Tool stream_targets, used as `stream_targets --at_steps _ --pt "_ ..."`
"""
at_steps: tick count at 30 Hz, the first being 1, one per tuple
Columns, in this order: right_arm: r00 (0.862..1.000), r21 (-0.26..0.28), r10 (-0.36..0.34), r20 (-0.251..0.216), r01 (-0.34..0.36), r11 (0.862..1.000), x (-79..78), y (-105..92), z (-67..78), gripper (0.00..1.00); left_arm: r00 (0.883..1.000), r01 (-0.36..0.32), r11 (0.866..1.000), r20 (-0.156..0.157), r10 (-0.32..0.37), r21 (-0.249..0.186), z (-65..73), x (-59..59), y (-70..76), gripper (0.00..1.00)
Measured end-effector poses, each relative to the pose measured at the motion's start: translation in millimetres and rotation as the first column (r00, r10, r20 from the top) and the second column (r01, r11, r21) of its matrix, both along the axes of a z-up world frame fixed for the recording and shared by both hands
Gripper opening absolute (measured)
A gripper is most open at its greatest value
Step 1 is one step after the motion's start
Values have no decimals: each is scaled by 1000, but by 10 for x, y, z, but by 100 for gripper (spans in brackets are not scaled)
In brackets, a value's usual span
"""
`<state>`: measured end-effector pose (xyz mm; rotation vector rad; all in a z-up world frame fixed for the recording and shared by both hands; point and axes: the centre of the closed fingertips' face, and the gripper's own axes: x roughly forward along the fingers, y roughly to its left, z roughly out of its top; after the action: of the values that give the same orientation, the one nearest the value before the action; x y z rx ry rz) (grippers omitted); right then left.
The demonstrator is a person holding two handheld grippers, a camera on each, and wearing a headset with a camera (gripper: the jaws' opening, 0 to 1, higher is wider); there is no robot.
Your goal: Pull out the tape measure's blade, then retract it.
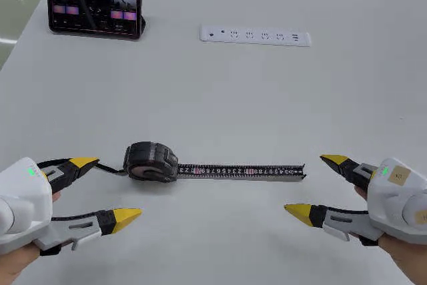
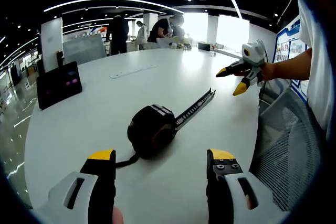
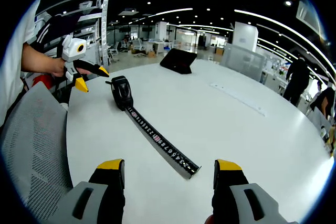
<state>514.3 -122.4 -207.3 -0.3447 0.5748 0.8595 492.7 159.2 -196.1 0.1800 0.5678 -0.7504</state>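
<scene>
A: What's nearest?
B: The left gripper (image 1: pixel 115 187), white with yellow tips, and the matching right gripper (image 1: pixel 305 183); both have jaws spread wide, holding nothing.
A: And the dark grey round tape measure (image 1: pixel 151 161)?
B: Lying on the white table (image 1: pixel 213 98) between them, just beside the left gripper, its black numbered blade (image 1: pixel 243 171) drawn out toward the right gripper.
A: Farther off?
B: A white power strip (image 1: pixel 255 35) and a propped dark tablet (image 1: pixel 94 1).

White table (image 1: pixel 220 98): bare surface under all items. Dark tablet (image 1: pixel 94 1): propped upright with its screen lit, far ahead of the left gripper (image 1: pixel 107 188). White power strip (image 1: pixel 255 35): lying flat, far ahead and to that gripper's right, well apart from the tablet. Grey mesh chair (image 2: pixel 289 140): at the table edge, right of the same gripper.
</scene>
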Motion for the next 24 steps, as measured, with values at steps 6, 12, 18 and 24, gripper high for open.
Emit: stream_targets --at_steps 6,12,18,24 --pt "1000 22 -18 -14 18 1000 -92 -9 -28 70 999 -34 999 -11 34 -6 -23 -86 64 69" --pt "999 19 -28 -22 28 999 -185 -17 -79 71 998 -56 998 -21 55 -11 -43 -151 93 69" --pt "999 18 -41 -31 41 999 -253 -42 -134 73 998 -58 998 -28 58 -17 -72 -191 68 69" --pt "997 17 -54 -50 55 998 -307 -77 -203 76 997 -62 998 -51 61 -18 -175 -239 75 69"
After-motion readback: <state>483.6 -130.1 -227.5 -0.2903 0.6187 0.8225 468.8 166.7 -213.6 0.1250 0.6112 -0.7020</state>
